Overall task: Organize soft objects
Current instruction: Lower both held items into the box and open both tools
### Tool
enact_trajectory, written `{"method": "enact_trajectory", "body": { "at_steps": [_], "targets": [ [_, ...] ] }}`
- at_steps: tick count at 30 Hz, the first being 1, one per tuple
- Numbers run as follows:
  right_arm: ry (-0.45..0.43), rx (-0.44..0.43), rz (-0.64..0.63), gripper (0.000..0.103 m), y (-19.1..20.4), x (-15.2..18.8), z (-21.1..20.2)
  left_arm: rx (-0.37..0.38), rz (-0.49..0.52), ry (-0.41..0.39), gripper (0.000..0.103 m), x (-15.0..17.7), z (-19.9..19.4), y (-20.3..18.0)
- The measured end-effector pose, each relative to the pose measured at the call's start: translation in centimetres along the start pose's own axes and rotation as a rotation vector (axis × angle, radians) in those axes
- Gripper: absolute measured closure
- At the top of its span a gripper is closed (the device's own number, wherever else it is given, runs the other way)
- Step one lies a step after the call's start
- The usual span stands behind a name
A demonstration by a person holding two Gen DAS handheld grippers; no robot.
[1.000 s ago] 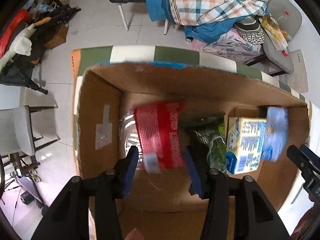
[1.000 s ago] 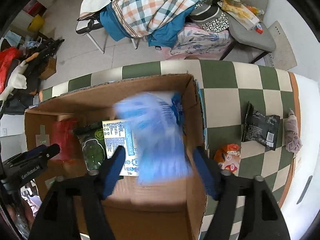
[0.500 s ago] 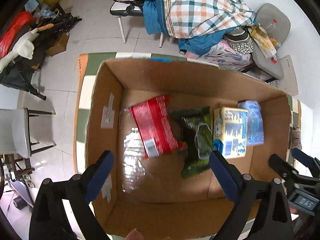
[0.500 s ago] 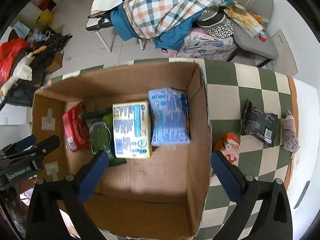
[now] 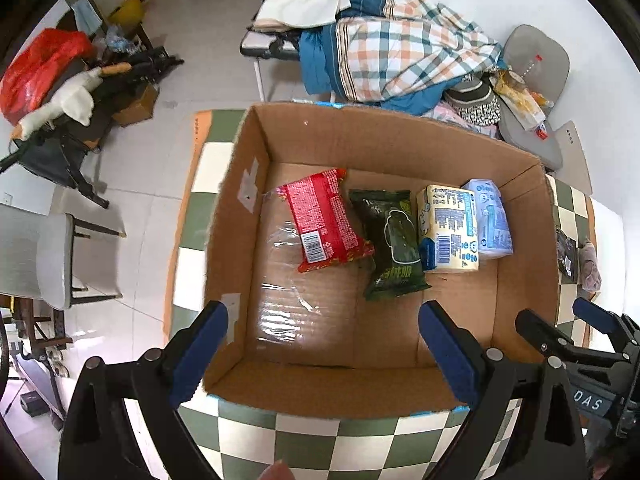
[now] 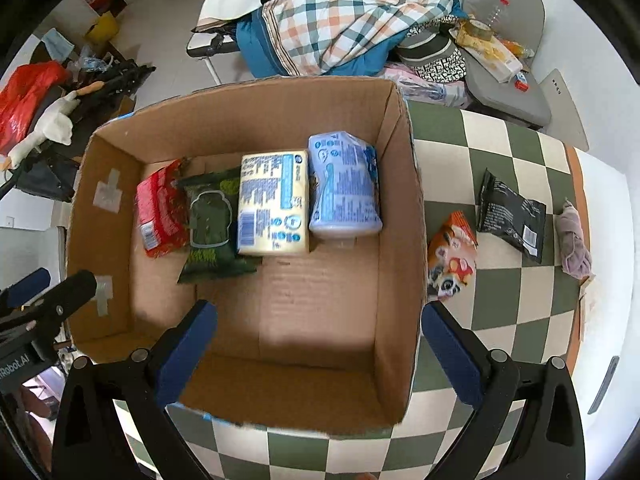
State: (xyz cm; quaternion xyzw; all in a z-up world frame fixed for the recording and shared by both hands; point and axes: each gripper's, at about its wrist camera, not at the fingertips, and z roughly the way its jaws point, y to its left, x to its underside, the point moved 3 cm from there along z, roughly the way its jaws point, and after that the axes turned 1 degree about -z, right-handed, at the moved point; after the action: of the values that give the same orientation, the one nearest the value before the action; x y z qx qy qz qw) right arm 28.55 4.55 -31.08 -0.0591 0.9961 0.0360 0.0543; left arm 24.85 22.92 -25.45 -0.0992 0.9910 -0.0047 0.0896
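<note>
Cardboard box (image 6: pixel 400 208) holds four soft packs in a row; both grippers, left gripper (image 5: pixel 324 354) and right gripper (image 6: pixel 318 354), spread empty above it, so next: fetch orange pack (image 6: pixel 452 256) just right of box.

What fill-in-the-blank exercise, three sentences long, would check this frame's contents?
1. The cardboard box holds ____ packs in a row.
2. In that row, the yellow pack lies between the blue pack and the ____ pack.
3. Both the left gripper and the right gripper are ____.

Missing words: four; green; open
</note>
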Motion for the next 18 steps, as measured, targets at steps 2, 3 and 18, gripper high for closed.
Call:
{"method": "enact_trajectory", "body": {
  "at_steps": [2, 3, 18],
  "targets": [
    [-0.021, -0.003, -0.003, 0.000, 0.0, 1.0, -1.0, -0.008, 0.005, -0.022, 0.005, 0.7, -1.0, -0.1],
    [-0.029, -0.005, -0.003, 0.000, 0.0, 1.4, -1.5, -0.009, 0.006, -0.034, 0.005, 1.2, -1.7, -0.2],
    [-0.190, -0.093, -0.005, 0.000, -1.0, 8.6, -11.6, 0.002, 0.063, -0.164, 0.005, 6.8, -10.8, -2.7]
  ]
}}
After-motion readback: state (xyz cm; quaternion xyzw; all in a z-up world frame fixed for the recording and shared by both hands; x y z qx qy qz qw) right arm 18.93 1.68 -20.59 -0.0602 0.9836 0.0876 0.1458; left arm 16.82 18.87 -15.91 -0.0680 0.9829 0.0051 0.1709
